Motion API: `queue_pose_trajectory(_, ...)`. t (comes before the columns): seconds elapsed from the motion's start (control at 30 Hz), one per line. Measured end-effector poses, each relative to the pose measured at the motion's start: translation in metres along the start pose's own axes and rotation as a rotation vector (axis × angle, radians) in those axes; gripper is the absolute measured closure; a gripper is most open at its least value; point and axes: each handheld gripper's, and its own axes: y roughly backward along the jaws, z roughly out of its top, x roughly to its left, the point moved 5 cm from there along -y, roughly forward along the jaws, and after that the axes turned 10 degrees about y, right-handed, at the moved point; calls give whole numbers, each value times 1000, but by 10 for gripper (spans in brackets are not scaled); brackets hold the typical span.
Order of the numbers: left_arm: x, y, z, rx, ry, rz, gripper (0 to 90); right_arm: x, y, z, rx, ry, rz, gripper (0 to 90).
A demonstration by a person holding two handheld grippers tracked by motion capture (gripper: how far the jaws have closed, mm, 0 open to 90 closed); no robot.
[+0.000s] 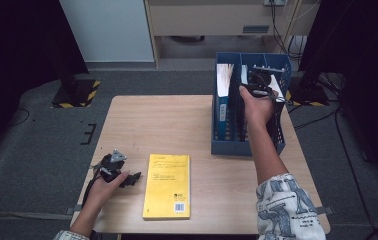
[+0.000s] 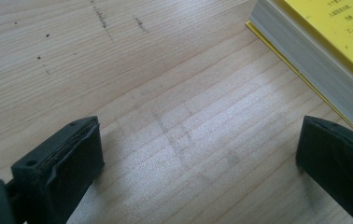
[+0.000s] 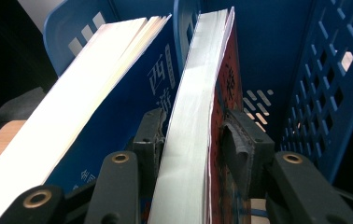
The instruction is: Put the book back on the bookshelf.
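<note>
Standing in a slot of the blue file rack [image 1: 221, 145] near the worktop's [image 1: 142, 120] far right corner, the red-covered book [image 3: 191, 121] sits between the right tongs [image 3: 195, 135], whose jaws flank it loosely rather than pinching it. A blue book [image 3: 118, 98] leans in the neighbouring slot. By the near left edge, the left tongs [image 2: 198, 149] rest spread wide, empty, beside a yellow book [image 1: 167, 185].
</note>
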Motion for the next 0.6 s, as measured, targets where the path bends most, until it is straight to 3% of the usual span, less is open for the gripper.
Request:
queue_pose_trajectory(0.27,0,0,0,1,0,0,0,-3,5,-1,-1,1,34,546)
queue_pose_trajectory(0.6,0,0,0,0,-1,1,0,-7,17,-3,6,18,55,411)
